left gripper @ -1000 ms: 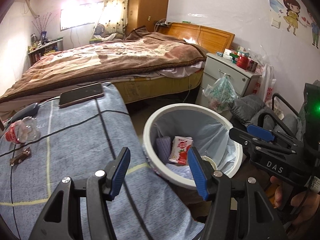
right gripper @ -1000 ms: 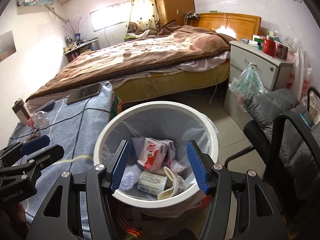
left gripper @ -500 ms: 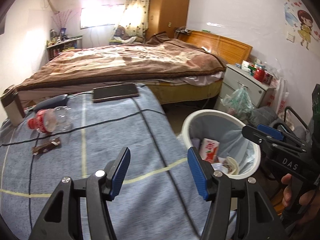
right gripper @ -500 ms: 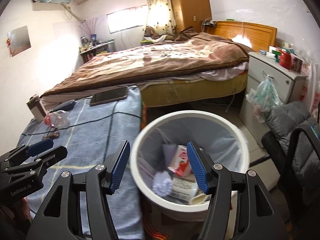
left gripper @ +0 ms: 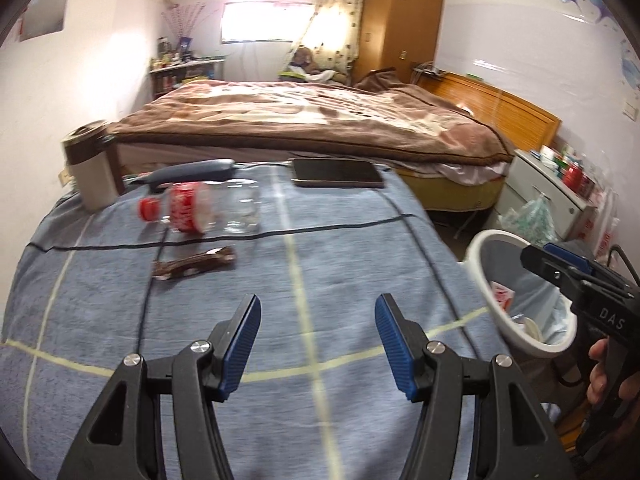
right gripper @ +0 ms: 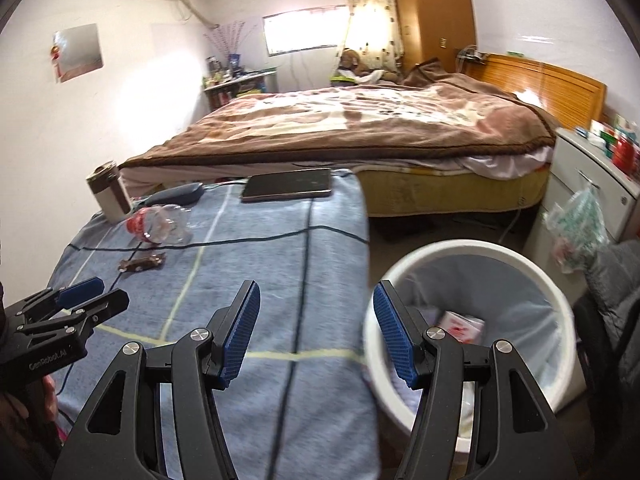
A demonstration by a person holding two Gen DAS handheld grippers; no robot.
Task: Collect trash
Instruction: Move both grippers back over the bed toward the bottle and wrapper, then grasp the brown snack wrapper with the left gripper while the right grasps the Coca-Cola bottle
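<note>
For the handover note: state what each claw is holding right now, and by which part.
Nothing is held. The left claw and the right claw both stand open and empty above the blue blanket.

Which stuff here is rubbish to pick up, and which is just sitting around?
For the job:
- empty plastic bottle
- brown wrapper
- white trash bin

Just lying about:
- tablet
- dark case
- beige tumbler
- bed
- nightstand
</note>
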